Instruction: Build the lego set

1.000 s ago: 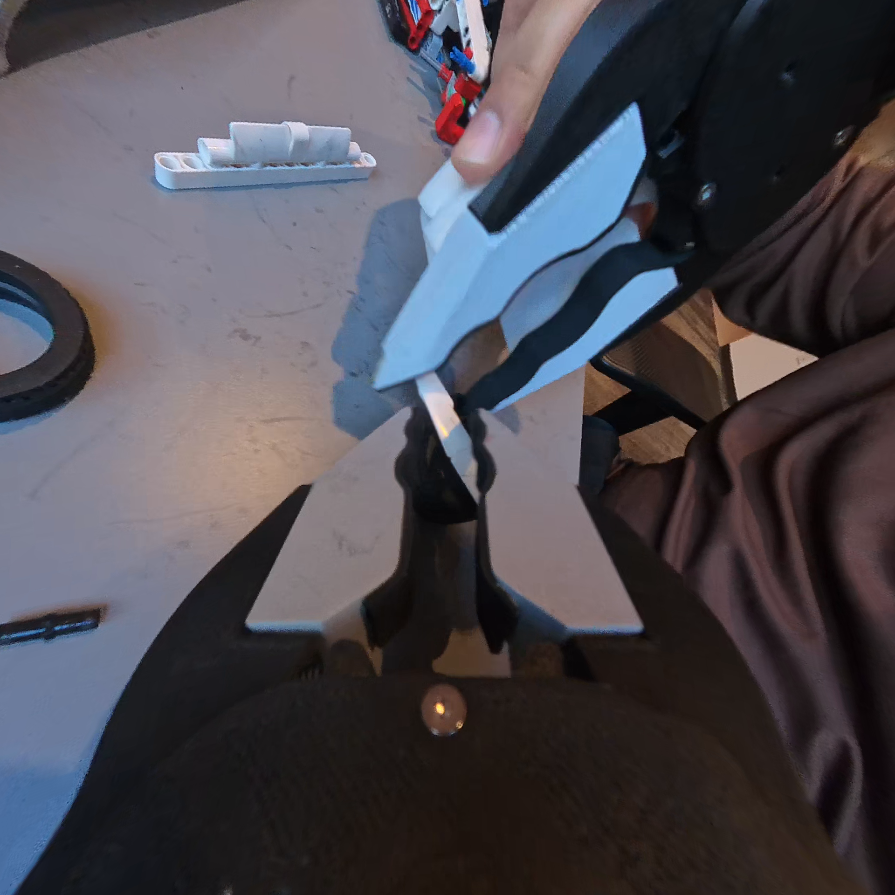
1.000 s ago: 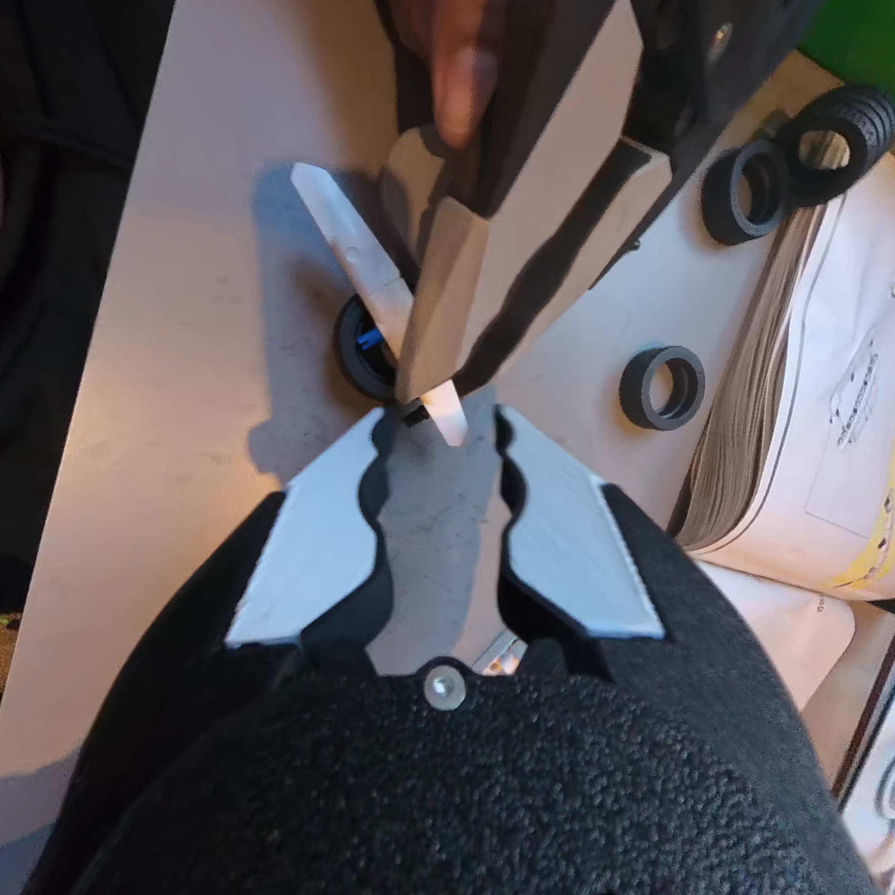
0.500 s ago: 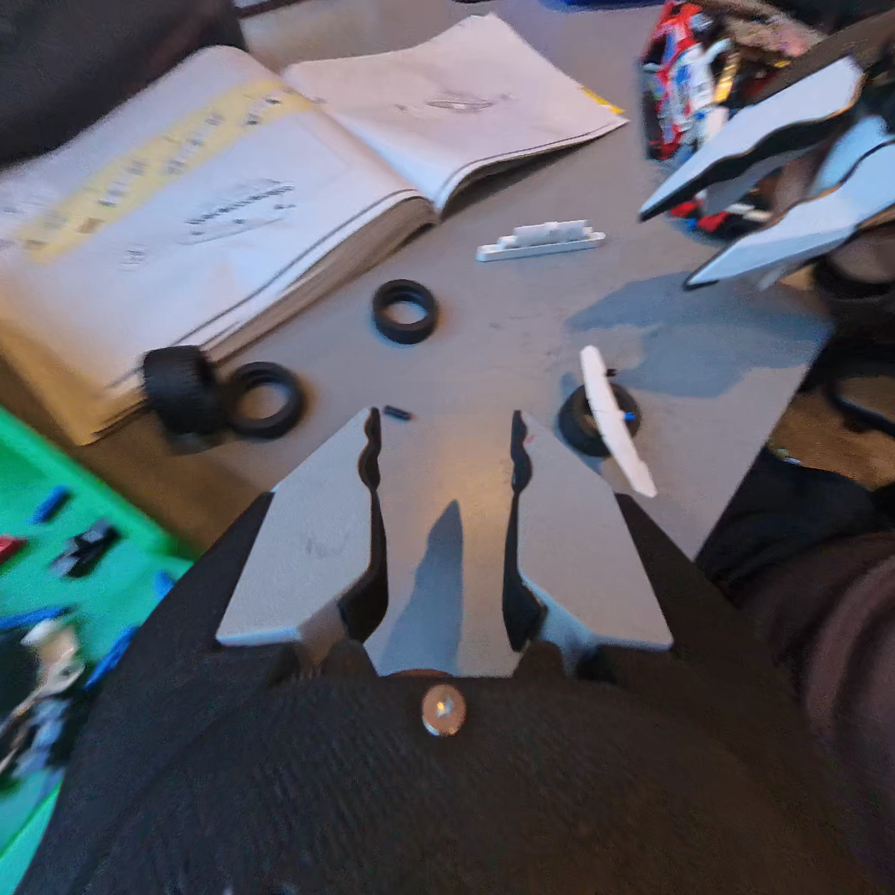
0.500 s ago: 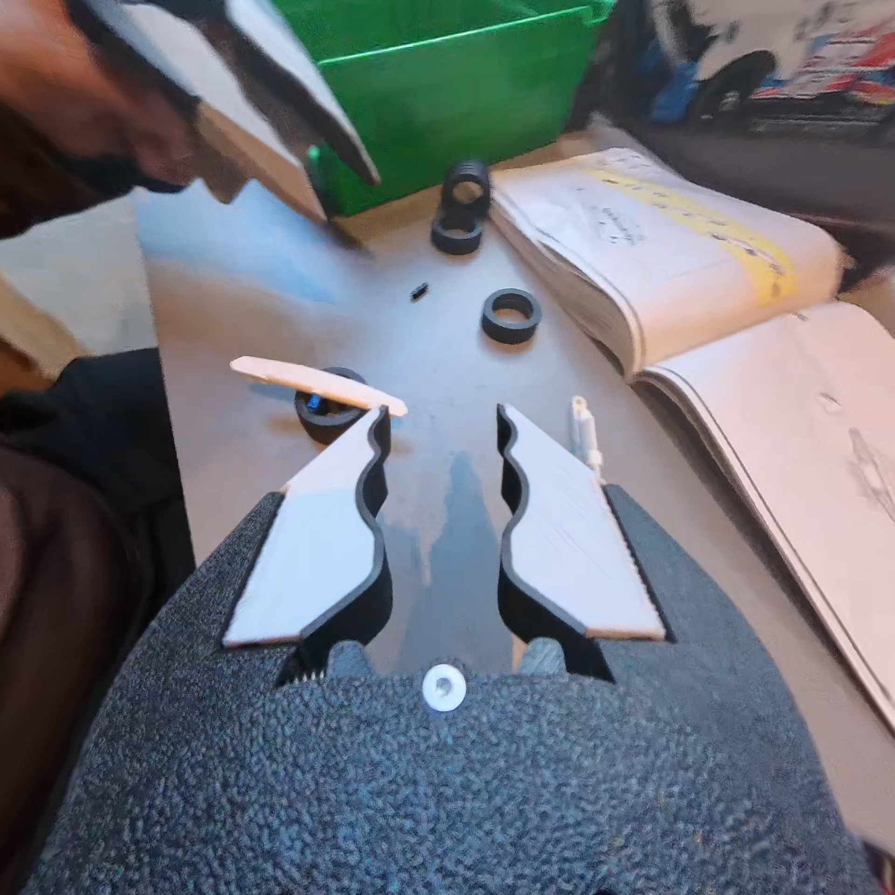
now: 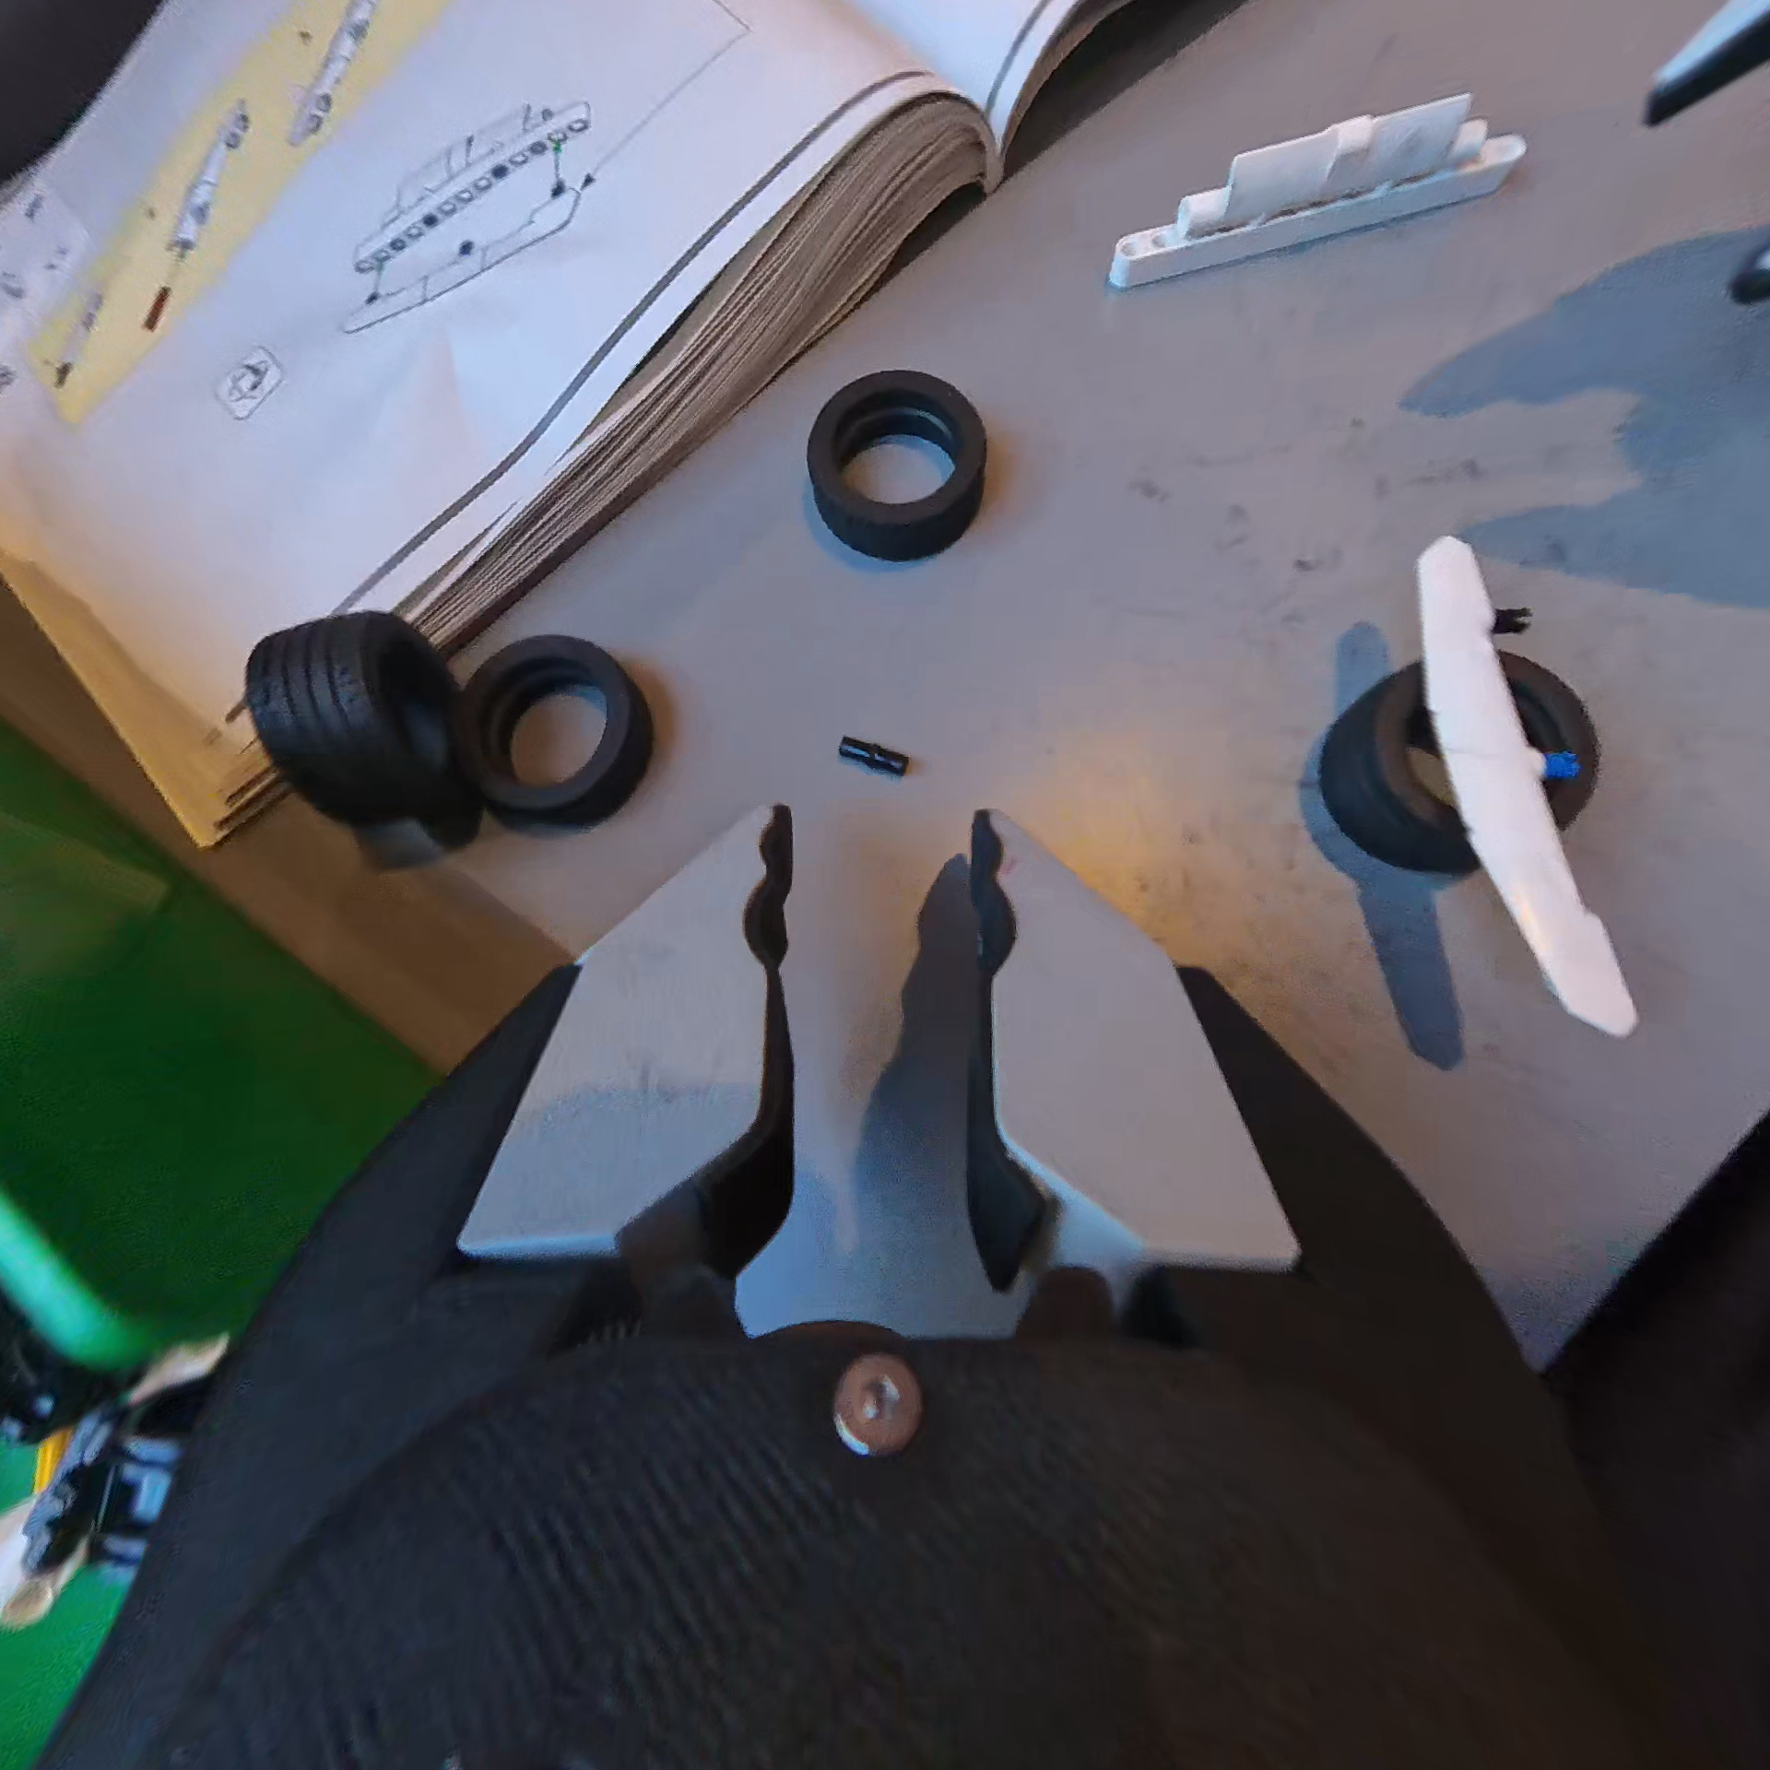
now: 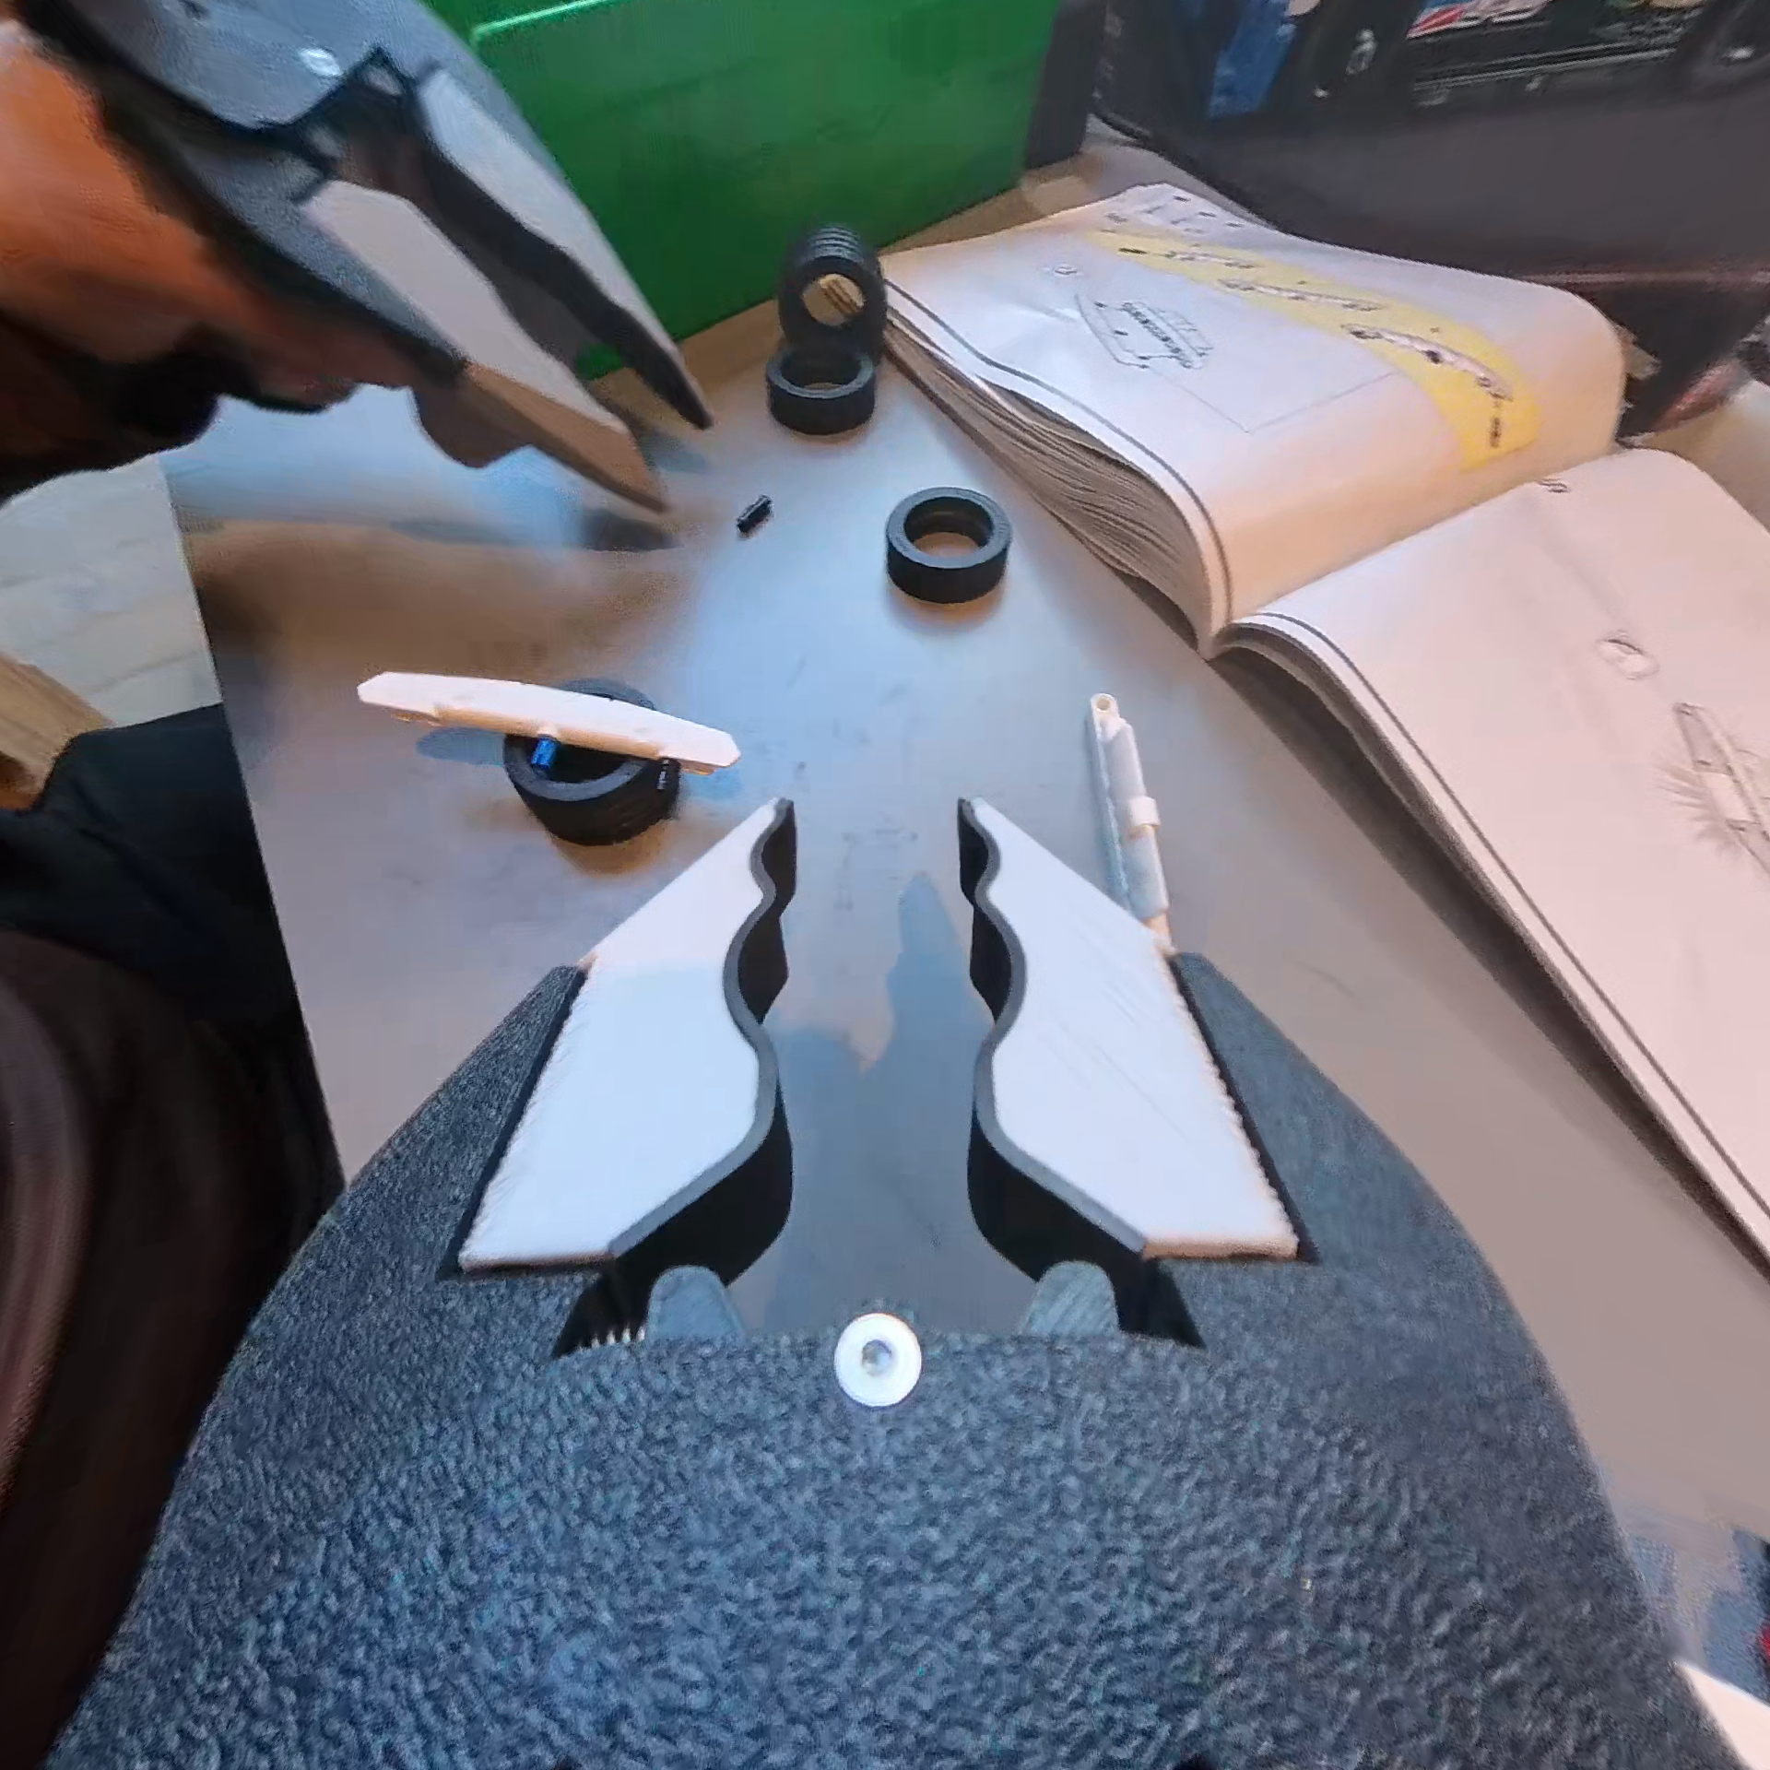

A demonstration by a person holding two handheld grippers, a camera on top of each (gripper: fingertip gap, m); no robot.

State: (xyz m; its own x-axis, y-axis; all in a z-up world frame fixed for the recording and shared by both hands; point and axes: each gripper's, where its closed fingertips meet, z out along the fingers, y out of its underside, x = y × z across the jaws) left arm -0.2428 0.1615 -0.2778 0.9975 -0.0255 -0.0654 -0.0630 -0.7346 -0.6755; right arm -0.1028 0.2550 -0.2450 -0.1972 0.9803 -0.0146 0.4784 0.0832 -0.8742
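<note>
A small black pin (image 5: 873,755) lies on the grey table just ahead of my left gripper (image 5: 879,822), which is open and empty; the pin also shows in the right wrist view (image 6: 755,512), with the left gripper (image 6: 685,460) beside it. A white curved panel (image 5: 1509,781) with a blue pin rests across a black tyre (image 5: 1389,795); both lie left of my right gripper (image 6: 873,814), which is open and empty, panel (image 6: 546,716) on tyre (image 6: 594,800). A white beam assembly (image 5: 1317,196) lies at the far right, and next to the right gripper's right finger (image 6: 1130,814).
An open instruction book (image 5: 431,239) fills the far left, also seen to the right in the right wrist view (image 6: 1245,383). Loose black tyres lie nearby: one alone (image 5: 896,465), two by the book's corner (image 5: 551,733). A green bin (image 6: 766,124) stands beyond the table edge. Left tips to right tips: about 20 cm.
Both grippers pulled apart from each other and let go of the white panel, which now rests on a tyre. The left gripper opened and swung toward the small black pin.
</note>
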